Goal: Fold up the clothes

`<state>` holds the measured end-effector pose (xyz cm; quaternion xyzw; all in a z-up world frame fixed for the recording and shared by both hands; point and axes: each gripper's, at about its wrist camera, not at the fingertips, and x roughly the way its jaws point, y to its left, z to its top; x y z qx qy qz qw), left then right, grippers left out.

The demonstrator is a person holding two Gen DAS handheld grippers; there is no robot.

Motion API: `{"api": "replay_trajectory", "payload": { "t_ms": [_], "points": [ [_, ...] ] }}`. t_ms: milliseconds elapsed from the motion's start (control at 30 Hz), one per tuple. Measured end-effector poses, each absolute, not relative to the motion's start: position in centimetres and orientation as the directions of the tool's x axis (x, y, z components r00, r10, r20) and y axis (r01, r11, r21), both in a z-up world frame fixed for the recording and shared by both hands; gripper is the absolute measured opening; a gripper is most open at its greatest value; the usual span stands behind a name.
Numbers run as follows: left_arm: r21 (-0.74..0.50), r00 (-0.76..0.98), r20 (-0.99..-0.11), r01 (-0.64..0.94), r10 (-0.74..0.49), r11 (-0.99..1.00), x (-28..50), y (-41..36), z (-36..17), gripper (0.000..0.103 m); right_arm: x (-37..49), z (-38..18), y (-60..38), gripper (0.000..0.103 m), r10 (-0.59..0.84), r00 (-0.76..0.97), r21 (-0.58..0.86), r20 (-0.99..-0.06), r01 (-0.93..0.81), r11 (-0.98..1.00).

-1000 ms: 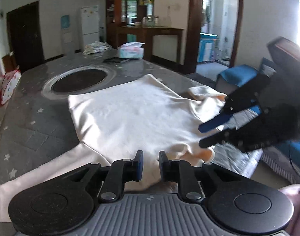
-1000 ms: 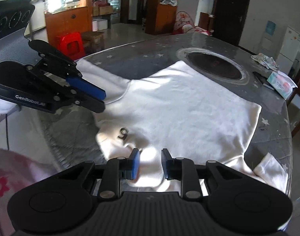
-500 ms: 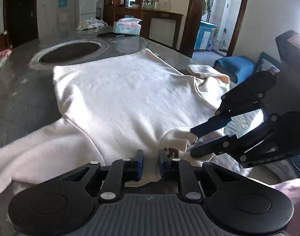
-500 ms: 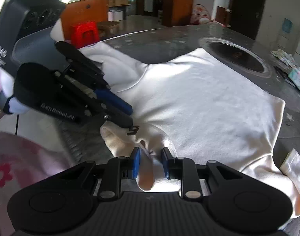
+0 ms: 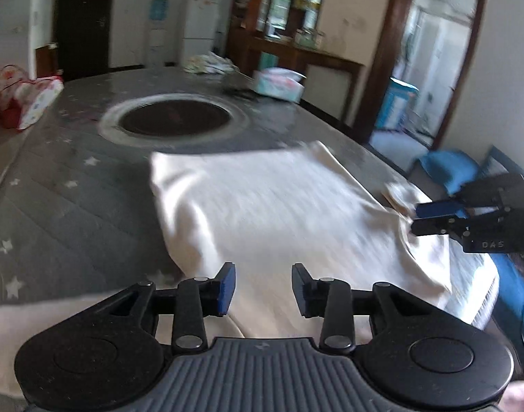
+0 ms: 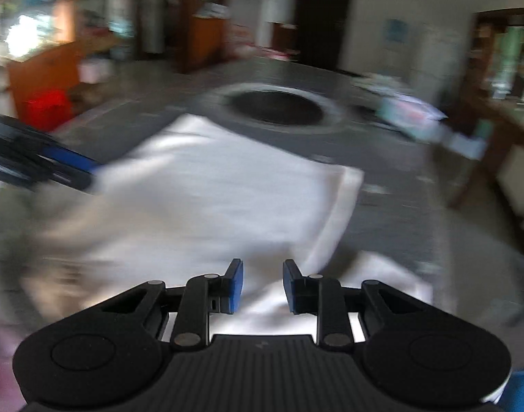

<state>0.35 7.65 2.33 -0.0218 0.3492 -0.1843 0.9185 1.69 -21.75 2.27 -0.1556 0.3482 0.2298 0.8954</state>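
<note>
Garment: your cream top (image 5: pixel 272 206) lies spread on the grey star-patterned table (image 5: pixel 73 185), reaching from the near edge toward the dark round inset (image 5: pixel 174 123) at the table's middle. Its body looks already doubled, with a sleeve trailing along the near edge to the left.

Left hand-held gripper (image 5: pixel 263 286): its jaws are opening. Cloth lies under and ahead of them, but the blue pads do not press on it.

Right hand-held gripper (image 6: pixel 262 286): its jaws stand a little apart over a lit fold of white cloth. Blur hides whether anything is pinched; nothing fills the gap, so you are probably holding nothing.

Key relation: the top lies straight ahead of both tools, its long axis running away from you toward the inset. I judge the left tool nearer the loose sleeve and the right nearer the right-hand folded edge.

Left view only: it shows the other tool's tips (image 5: pixel 433 219) at the top's right edge, by a small crumpled piece, and the tissue box (image 5: pixel 279 84) at the far edge.

Right view only: it shows the layered right-hand hem (image 6: pixel 344 202) and the red stool (image 6: pixel 49 110) off the table.
</note>
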Motion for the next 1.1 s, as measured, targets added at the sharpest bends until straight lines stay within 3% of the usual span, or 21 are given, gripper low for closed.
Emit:
{"api": "replay_trajectory", "payload": {
  "t_ms": [67, 200, 300, 367, 700, 800, 933, 1100],
  "points": [
    [-0.164, 0.697, -0.633, 0.306, -0.338, 0.938, 1.3, 7.7, 2.0, 0.043, 3.1, 1.4, -22.7, 0.033, 0.227, 0.678, -0.166, -0.699, -0.463, 0.871],
    [-0.137, 0.686, -0.665, 0.276, -0.295, 0.951, 2.2, 8.0, 0.6, 0.044, 4.7, -0.3, -24.1, 0.033, 0.163, 0.684, -0.203, -0.711, -0.421, 0.884],
    [-0.125, 0.675, -0.685, 0.264, -0.276, 0.956, 2.2, 8.4, -0.5, 0.043, 5.3, -0.9, -24.9, 0.028, 0.137, 0.693, -0.214, -0.708, -0.395, 0.893],
    [-0.118, 0.681, -0.680, 0.267, -0.274, 0.956, 1.9, 8.6, -0.7, 0.043, 5.2, -0.7, -25.4, 0.010, 0.102, 0.713, -0.227, -0.694, -0.350, 0.909],
    [-0.050, 0.716, -0.667, 0.233, -0.206, 0.971, 0.7, 9.1, -1.0, 0.043, 5.3, 0.5, -31.6, 0.011, -0.174, 0.762, -0.309, -0.624, -0.036, 0.950],
    [-0.058, 0.721, -0.667, 0.203, -0.189, 0.977, 0.3, 9.8, -0.9, 0.043, 4.6, 1.3, -31.7, 0.011, -0.152, 0.782, -0.272, -0.605, -0.023, 0.962],
    [-0.058, 0.725, -0.666, 0.182, -0.174, 0.982, -0.2, 10.4, -0.8, 0.043, 2.9, 2.2, -29.7, 0.036, 0.014, 0.802, -0.193, -0.597, -0.161, 0.968],
    [-0.056, 0.726, -0.667, 0.172, -0.165, 0.983, -0.4, 10.6, -0.7, 0.044, 2.5, 0.9, -25.9, 0.036, 0.196, 0.728, -0.146, -0.657, -0.379, 0.914]
  ]
}}
